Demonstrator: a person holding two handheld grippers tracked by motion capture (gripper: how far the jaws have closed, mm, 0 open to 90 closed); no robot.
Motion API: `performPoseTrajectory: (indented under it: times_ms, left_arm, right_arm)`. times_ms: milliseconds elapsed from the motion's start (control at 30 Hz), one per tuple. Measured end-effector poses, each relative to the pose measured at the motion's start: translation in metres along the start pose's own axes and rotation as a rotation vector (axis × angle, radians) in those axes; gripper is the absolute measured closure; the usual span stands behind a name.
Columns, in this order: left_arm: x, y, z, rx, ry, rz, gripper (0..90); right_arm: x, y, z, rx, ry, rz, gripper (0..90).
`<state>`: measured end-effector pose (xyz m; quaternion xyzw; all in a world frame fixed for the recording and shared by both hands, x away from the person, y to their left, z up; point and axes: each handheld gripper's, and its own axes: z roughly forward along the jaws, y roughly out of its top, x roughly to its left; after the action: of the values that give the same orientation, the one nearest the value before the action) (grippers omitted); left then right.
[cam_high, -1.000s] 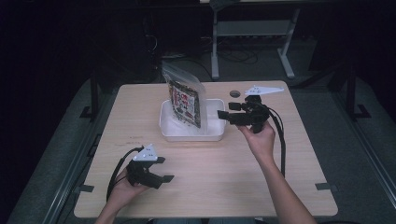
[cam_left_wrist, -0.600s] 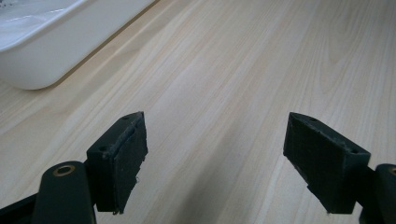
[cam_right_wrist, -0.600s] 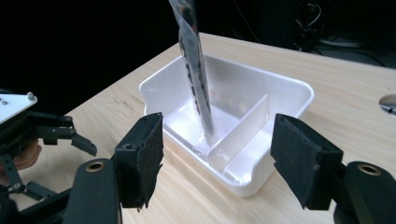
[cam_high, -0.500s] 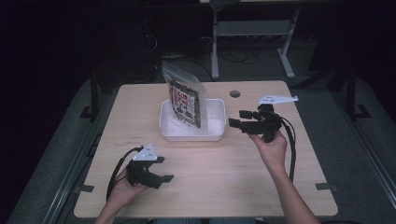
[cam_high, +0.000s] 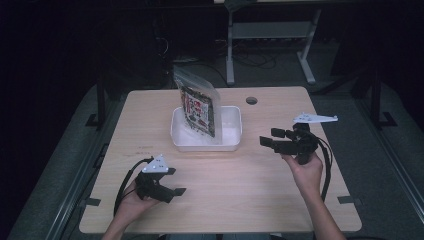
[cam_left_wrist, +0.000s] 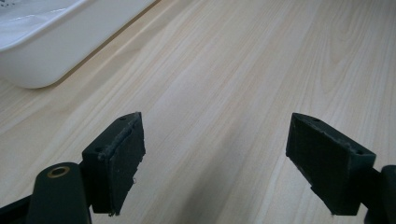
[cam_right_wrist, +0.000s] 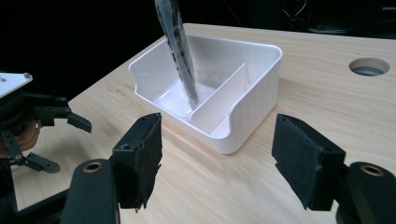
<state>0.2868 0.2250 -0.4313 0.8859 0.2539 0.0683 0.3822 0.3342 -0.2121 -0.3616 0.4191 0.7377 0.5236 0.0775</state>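
Observation:
A white tray (cam_high: 231, 126) sits mid-table with a printed clear bag (cam_high: 197, 106) standing upright in it. In the right gripper view the tray (cam_right_wrist: 254, 109) has a divider, and the bag (cam_right_wrist: 176, 44) stands in the compartment left of it. My right gripper (cam_high: 270, 137) hovers to the right of the tray, pointing at it, open and empty (cam_right_wrist: 217, 158). My left gripper (cam_high: 175, 181) rests at the near left of the table, open with nothing between its jaws (cam_left_wrist: 215, 158). The tray's corner (cam_left_wrist: 42, 51) shows beyond it.
The wooden table (cam_high: 240, 185) has a round cable hole (cam_high: 251, 100) at its far right, also seen as the hole (cam_right_wrist: 369, 66) past the tray. The other hand's gripper (cam_right_wrist: 35, 121) appears at the left. A white stand (cam_high: 270, 35) and dark floor lie beyond the table.
My right gripper has drawn back from the tray, moving right and toward the person. The left gripper, tray and bag have stayed put.

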Motion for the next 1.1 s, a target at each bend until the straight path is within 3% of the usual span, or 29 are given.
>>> performPoseTrajectory:
  times_ms: [333,700,1100]
  left_arm:
    - [0.000,-0.001,0.000,0.002,0.004,-0.002,18.1]
    - [-0.001,0.000,0.001,0.004,0.006,0.000,17.8]
    - [-0.001,0.000,0.001,0.004,0.005,0.003,17.8]
  right_arm:
    - [-0.007,-0.021,-0.016,0.020,-0.020,0.010,31.8]
    - [-0.017,-0.056,-0.040,0.020,-0.040,0.047,31.7]
    - [-0.014,-0.087,-0.059,0.040,-0.061,0.062,29.4]
